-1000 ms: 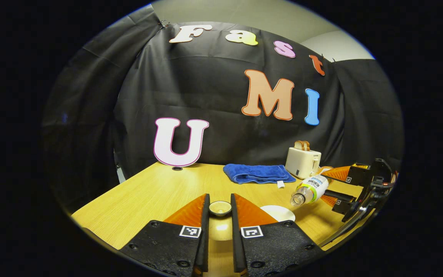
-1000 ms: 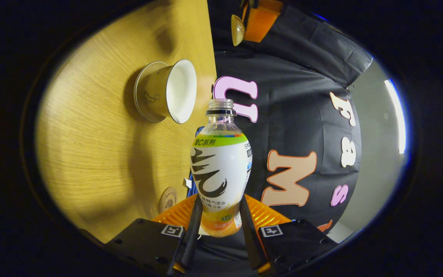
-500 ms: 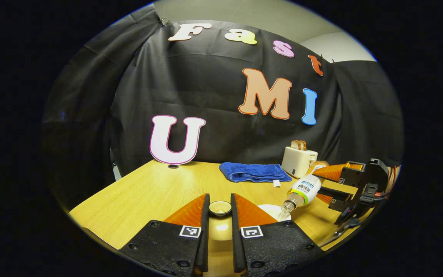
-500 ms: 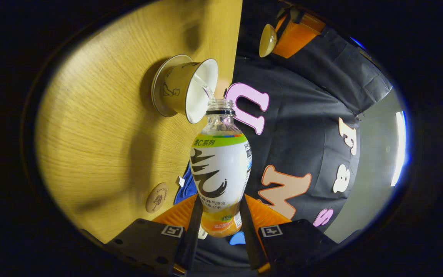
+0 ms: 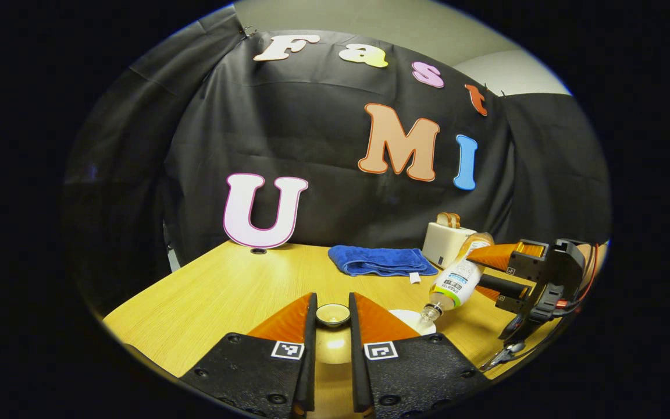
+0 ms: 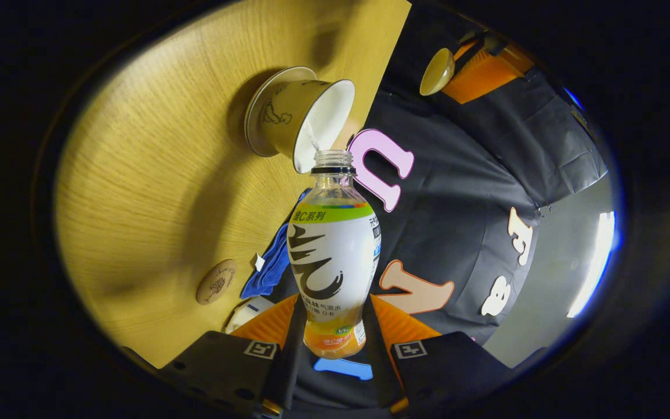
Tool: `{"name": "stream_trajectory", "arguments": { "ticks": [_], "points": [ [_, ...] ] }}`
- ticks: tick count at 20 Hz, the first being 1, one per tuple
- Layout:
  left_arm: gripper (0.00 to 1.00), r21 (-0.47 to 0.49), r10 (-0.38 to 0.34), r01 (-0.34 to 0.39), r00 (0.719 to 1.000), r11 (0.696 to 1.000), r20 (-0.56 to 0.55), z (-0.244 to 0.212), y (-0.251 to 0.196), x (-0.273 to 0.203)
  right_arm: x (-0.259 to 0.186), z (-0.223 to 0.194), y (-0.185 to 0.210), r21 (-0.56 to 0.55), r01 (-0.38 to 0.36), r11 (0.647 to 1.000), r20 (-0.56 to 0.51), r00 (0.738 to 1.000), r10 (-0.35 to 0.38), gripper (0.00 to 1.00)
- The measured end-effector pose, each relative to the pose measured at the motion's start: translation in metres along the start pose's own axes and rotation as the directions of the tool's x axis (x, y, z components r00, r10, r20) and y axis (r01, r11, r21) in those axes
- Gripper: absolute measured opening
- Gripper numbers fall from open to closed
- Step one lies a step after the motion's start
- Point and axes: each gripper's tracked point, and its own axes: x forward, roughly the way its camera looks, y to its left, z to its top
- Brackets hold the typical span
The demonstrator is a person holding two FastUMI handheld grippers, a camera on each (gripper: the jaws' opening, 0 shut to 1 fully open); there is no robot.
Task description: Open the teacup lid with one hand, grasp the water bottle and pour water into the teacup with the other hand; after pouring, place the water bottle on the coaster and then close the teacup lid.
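My left gripper is shut on the small round teacup lid and holds it above the table. Just to its right stands the open teacup. My right gripper is shut on the base of the uncapped water bottle. The bottle is tipped with its mouth at the rim of the teacup, and a thin stream of water runs into the cup. The cup sits on a saucer. A round coaster lies on the table, apart from the cup. The lid hangs beyond the cup.
A folded blue towel lies at the back of the wooden table. A white toaster with bread in it stands right of the towel, behind the bottle. The right gripper reaches in from the table's right side.
The right gripper has tipped the bottle further down and brought its mouth to the cup's rim, and water now streams in. The left gripper with the lid has stayed put.
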Motion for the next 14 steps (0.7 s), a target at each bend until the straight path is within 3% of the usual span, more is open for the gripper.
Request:
{"name": "stream_trajectory", "arguments": {
  "ticks": [4,7,10,14],
  "points": [
    [0.23,0.003,0.004,-0.004,1.0,1.0,0.001,0.0,0.0,0.001,0.001,-0.001,0.001,0.007,-0.027,1.0,0.008,1.0,0.027,0.58],
    [0.23,0.014,0.005,-0.005,1.0,1.0,0.004,0.002,0.0,0.0,0.001,-0.004,0.01,0.119,-0.081,0.99,-0.004,0.997,0.082,0.58],
    [0.23,0.021,0.001,-0.001,1.0,1.0,0.012,0.005,-0.002,-0.001,-0.004,-0.002,0.016,0.215,-0.083,0.973,-0.006,0.996,0.086,0.58],
    [0.23,0.041,0.014,-0.015,1.0,0.999,0.016,0.006,0.004,-0.004,-0.015,0.011,0.03,0.358,-0.113,0.927,0.012,0.993,0.117,0.58]
  ]
}}
